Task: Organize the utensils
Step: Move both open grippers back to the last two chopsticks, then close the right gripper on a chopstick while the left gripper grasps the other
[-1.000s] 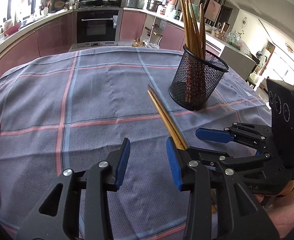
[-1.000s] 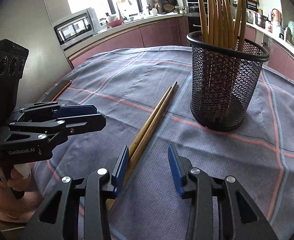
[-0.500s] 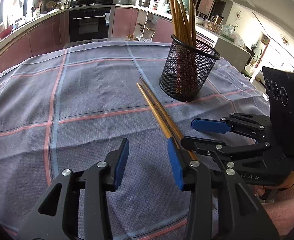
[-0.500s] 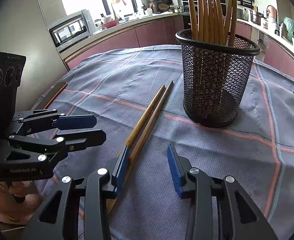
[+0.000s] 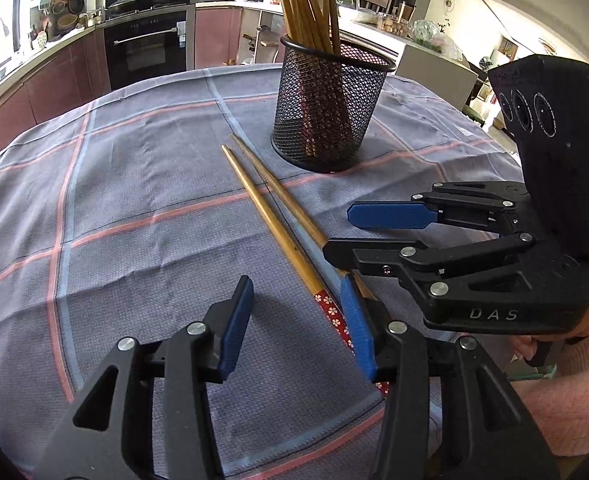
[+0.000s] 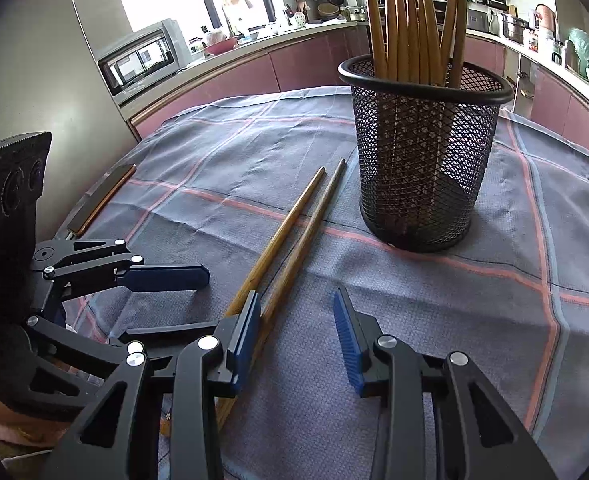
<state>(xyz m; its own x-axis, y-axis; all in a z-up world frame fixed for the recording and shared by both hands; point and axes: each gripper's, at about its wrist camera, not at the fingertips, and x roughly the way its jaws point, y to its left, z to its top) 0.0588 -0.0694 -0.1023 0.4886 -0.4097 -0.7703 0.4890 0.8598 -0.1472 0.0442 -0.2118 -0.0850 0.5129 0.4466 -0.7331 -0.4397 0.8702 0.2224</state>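
Left gripper point(image 5: 298, 320) low over grey checked tablecloth point(image 5: 134, 208), jaws opening, blue pads clear of everything — one chopstick's patterned end just inside right pad, not pinched. Pair of loose chopsticks point(image 5: 270, 208) flat on cloth, side by side, thin tips pointing toward black mesh holder point(image 5: 326, 108). Holder upright near those tips, not touching, filled with standing chopsticks point(image 5: 306, 4). Right gripper point(image 6: 296, 332) beside pair — jaws apart, nothing gripped, left pad over thick ends, contact unclear.
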